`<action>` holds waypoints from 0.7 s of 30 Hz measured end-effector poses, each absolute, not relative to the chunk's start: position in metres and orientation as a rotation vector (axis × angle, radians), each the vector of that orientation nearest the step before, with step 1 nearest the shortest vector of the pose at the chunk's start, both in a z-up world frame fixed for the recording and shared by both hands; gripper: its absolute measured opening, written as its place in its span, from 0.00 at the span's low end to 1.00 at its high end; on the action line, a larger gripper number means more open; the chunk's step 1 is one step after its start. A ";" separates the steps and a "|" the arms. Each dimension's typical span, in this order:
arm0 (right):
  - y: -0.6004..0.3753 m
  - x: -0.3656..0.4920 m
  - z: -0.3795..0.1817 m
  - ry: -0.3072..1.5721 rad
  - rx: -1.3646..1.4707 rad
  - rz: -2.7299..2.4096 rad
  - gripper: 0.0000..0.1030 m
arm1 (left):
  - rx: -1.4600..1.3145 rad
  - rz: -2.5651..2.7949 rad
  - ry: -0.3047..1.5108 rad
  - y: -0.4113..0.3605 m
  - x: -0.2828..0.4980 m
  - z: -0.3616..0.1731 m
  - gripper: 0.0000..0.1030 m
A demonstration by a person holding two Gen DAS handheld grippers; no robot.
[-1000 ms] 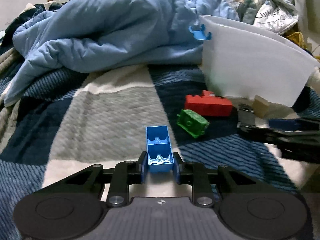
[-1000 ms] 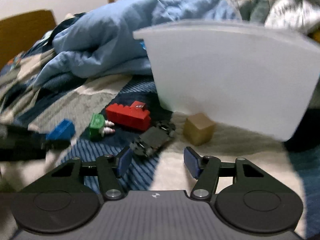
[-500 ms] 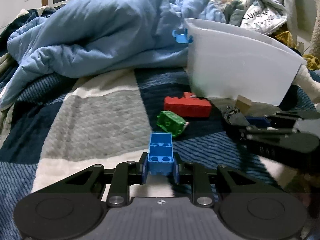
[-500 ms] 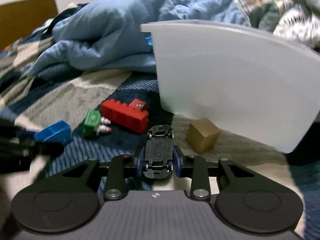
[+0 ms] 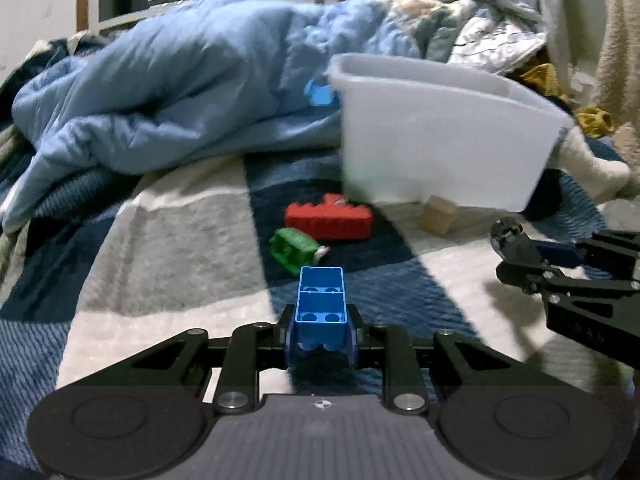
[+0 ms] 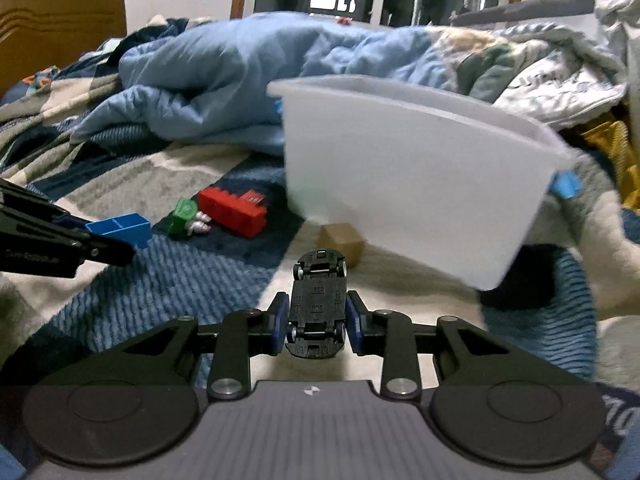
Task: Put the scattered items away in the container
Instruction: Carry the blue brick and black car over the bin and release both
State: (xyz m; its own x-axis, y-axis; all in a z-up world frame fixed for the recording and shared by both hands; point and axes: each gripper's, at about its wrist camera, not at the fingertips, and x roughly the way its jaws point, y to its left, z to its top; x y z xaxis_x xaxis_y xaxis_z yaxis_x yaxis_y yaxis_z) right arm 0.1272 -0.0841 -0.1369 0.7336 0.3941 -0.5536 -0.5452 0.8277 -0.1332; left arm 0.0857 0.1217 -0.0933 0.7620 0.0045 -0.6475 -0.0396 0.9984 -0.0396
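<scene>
My left gripper [image 5: 319,336] is shut on a blue hollow brick [image 5: 321,305], held above the checked blanket. My right gripper [image 6: 317,318] is shut on a black toy car [image 6: 318,300], underside up, lifted off the bed. The white plastic bin [image 5: 440,140] [image 6: 404,168] stands ahead, its inside hidden from both views. On the blanket in front of it lie a red brick [image 5: 328,218] [image 6: 234,210], a green piece [image 5: 294,245] [image 6: 184,216] and a tan wooden cube [image 5: 437,214] [image 6: 342,240]. In the left wrist view the right gripper [image 5: 520,248] shows at the right edge.
A heaped light-blue duvet [image 5: 192,92] [image 6: 240,68] rises behind the toys and left of the bin. Crumpled clothes [image 6: 560,80] pile up behind the bin. A blue clip [image 5: 318,94] sits at the bin's far left corner. A wooden headboard [image 6: 60,36] stands far left.
My right gripper has shut on the black toy car and lifted it off the blanket. My left gripper has risen with the blue brick. Both views have drawn back from the bin.
</scene>
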 end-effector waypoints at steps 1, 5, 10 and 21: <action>-0.087 0.127 -0.133 0.527 -0.295 0.514 0.32 | -0.048 0.016 0.696 0.117 0.085 -0.088 0.26; -0.097 0.130 -0.119 0.503 -0.274 0.484 0.32 | -0.029 -0.027 0.654 0.095 0.086 -0.067 0.26; -0.106 0.127 -0.101 0.458 -0.278 0.454 0.32 | -0.003 -0.072 0.606 0.071 0.091 -0.044 0.26; -0.121 0.130 -0.073 0.377 -0.285 0.437 0.32 | 0.019 -0.103 0.531 0.045 0.115 -0.005 0.26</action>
State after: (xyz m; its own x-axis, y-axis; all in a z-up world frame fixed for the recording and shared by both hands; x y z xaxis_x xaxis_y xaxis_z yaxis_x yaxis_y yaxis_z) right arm 0.1303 -0.1206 -0.0726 0.8391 0.3558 -0.4115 -0.4597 0.8683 -0.1864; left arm 0.1145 0.0448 -0.0053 0.8574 -0.0934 -0.5062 0.1034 0.9946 -0.0085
